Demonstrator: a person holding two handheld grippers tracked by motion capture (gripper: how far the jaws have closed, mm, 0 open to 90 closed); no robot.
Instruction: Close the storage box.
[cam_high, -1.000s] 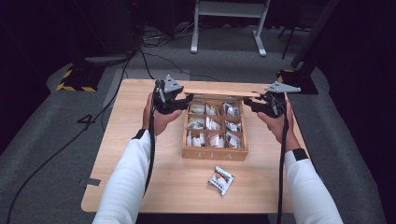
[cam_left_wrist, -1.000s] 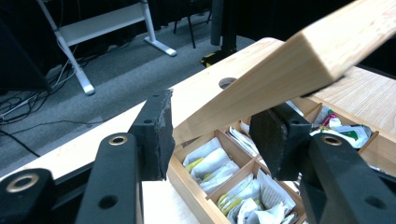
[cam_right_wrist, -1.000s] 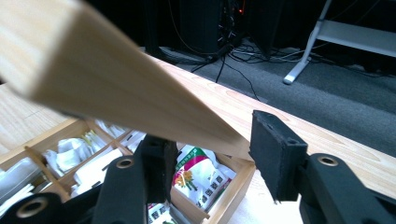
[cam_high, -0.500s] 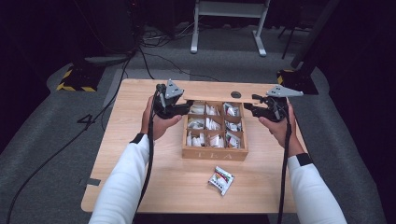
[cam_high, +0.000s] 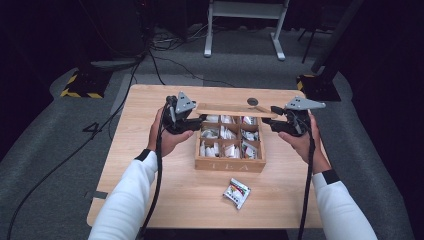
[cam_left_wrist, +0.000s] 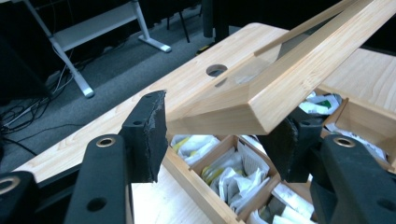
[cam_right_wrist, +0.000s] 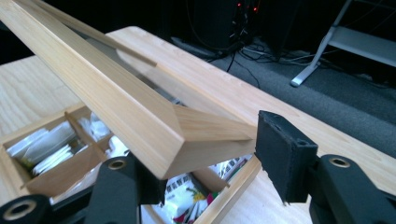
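A wooden tea box (cam_high: 230, 164) with several compartments of tea bags (cam_left_wrist: 233, 182) sits mid-table. Its windowed lid (cam_high: 235, 110) is raised and tilted over the back of the box. My left gripper (cam_high: 197, 120) is at the lid's left end. In the left gripper view, the lid's corner (cam_left_wrist: 243, 107) lies between the jaws of the left gripper (cam_left_wrist: 215, 135), which have just been opening, pads loose beside it. My right gripper (cam_high: 267, 122) is at the lid's right end. That end (cam_right_wrist: 187, 135) lies between the jaws of the right gripper (cam_right_wrist: 215, 163), also just opening, not clamped.
A loose tea packet (cam_high: 236, 192) lies on the table (cam_high: 150, 200) in front of the box. A round cable hole (cam_high: 252, 101) sits near the table's far edge. Cables and a white desk frame (cam_high: 245, 20) are on the floor beyond.
The right hand has drifted slightly to the right, away from the box. The lid stays raised and the left hand has kept its place.
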